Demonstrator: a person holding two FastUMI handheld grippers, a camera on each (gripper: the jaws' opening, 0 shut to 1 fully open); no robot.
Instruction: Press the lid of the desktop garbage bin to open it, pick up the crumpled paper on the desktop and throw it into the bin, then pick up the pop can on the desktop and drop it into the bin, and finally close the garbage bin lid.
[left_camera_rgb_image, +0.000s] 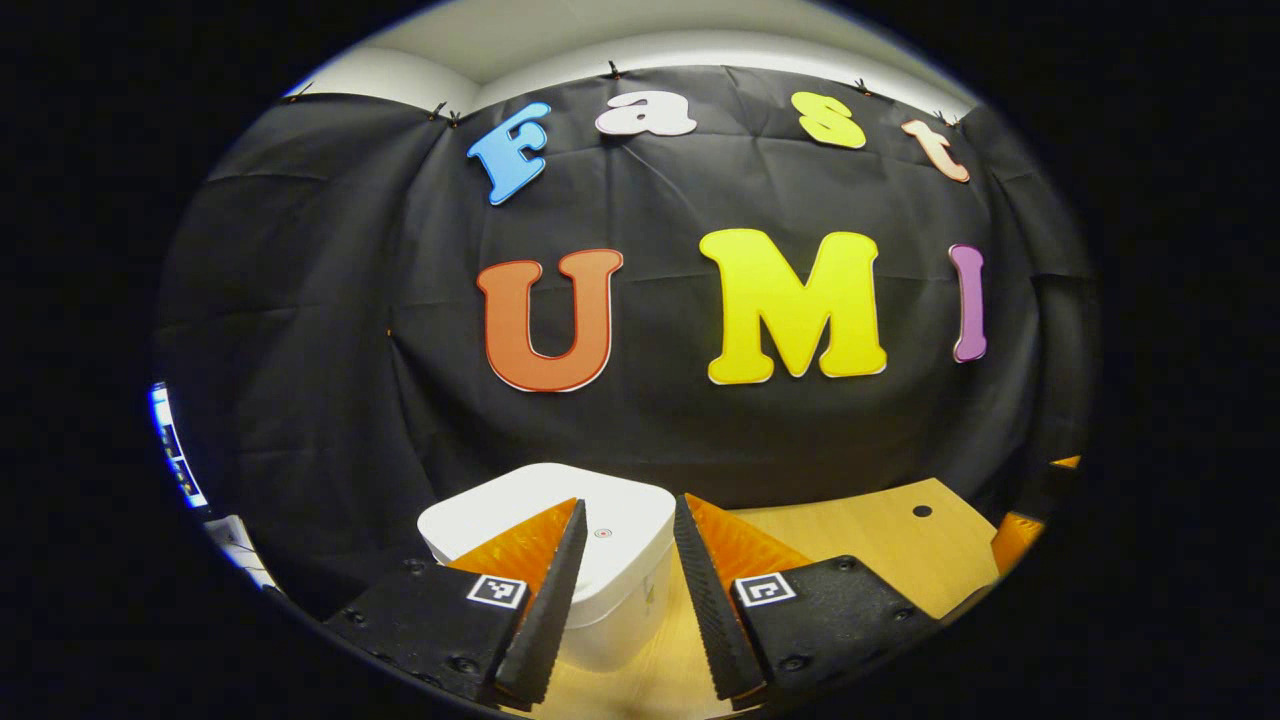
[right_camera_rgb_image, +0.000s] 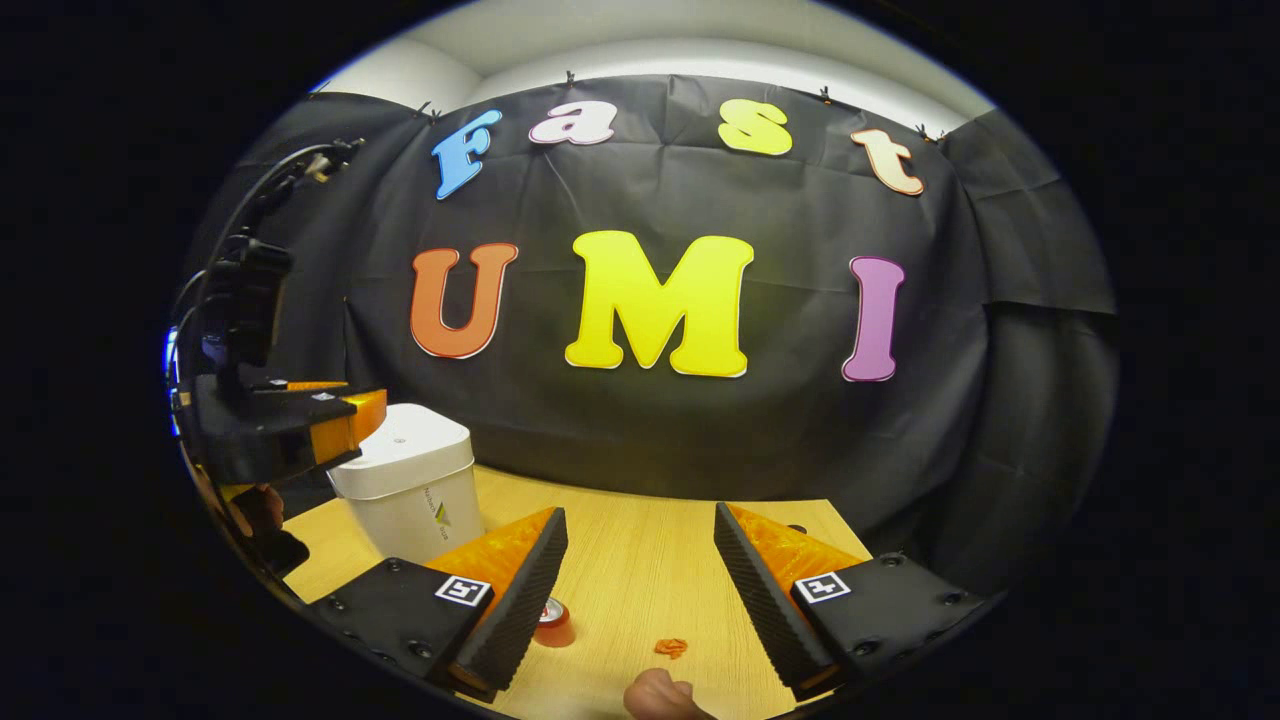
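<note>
In the left gripper view the white garbage bin stands just ahead, its lid shut, with a small red dot on top. My left gripper hangs open over the lid, not touching it. The right gripper view has the bin at the left with the left gripper hovering above its lid's near-left edge. A red pop can stands on the wooden table, half hidden by one finger. A small orange crumpled paper lies to its right. My right gripper is open above them, holding nothing.
A hand holds the left gripper at the left edge. A rounded fingertip shows at the bottom. The table has a small cable hole near its back right corner. The black cloth wall stands close behind the bin.
</note>
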